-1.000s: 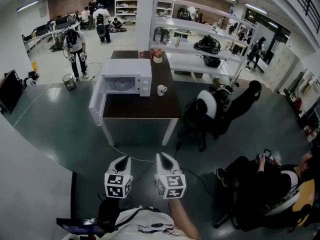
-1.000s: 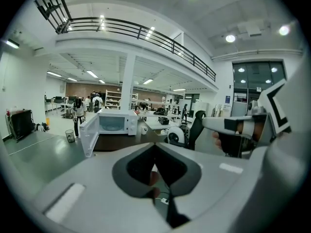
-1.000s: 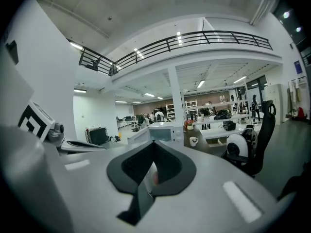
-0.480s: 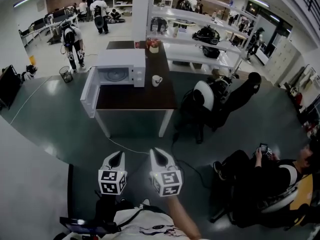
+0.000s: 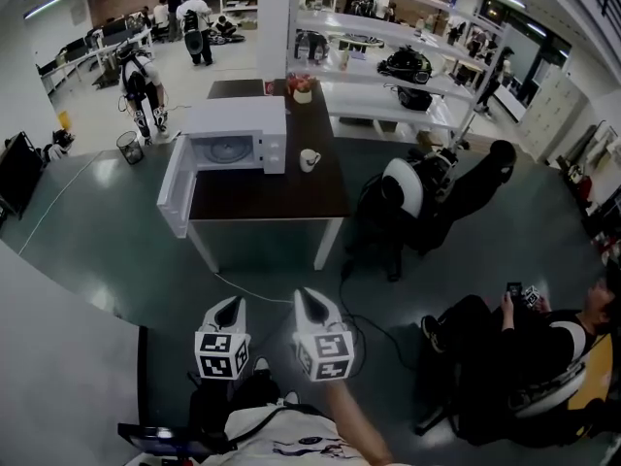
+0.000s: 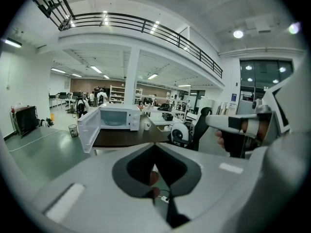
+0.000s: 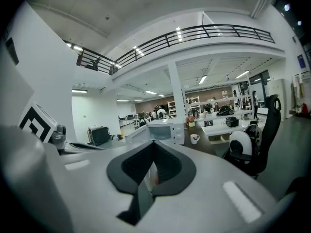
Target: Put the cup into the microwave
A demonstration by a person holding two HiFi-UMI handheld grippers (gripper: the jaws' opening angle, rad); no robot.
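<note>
A white cup (image 5: 310, 159) stands on the dark table (image 5: 267, 200), just right of the white microwave (image 5: 236, 145), whose door (image 5: 175, 188) hangs open to the left. The cup (image 6: 147, 125) and microwave (image 6: 115, 118) look small and distant in the left gripper view. The right gripper view shows the same cup (image 7: 194, 139) and microwave (image 7: 163, 130) far off. My left gripper (image 5: 229, 307) and right gripper (image 5: 309, 300) hover side by side over the floor, well short of the table. Both are shut and hold nothing.
A black-and-white office chair (image 5: 412, 202) stands right of the table. A seated person (image 5: 529, 343) holds a phone at the right. A cable (image 5: 252, 294) runs across the floor ahead. Shelving (image 5: 388, 56), a pillar (image 5: 275, 22) and standing people (image 5: 136, 85) lie beyond.
The head view has shifted a little, so the table sits slightly differently in frame. Both grippers have drifted slightly lower in the view, still side by side with jaws unchanged.
</note>
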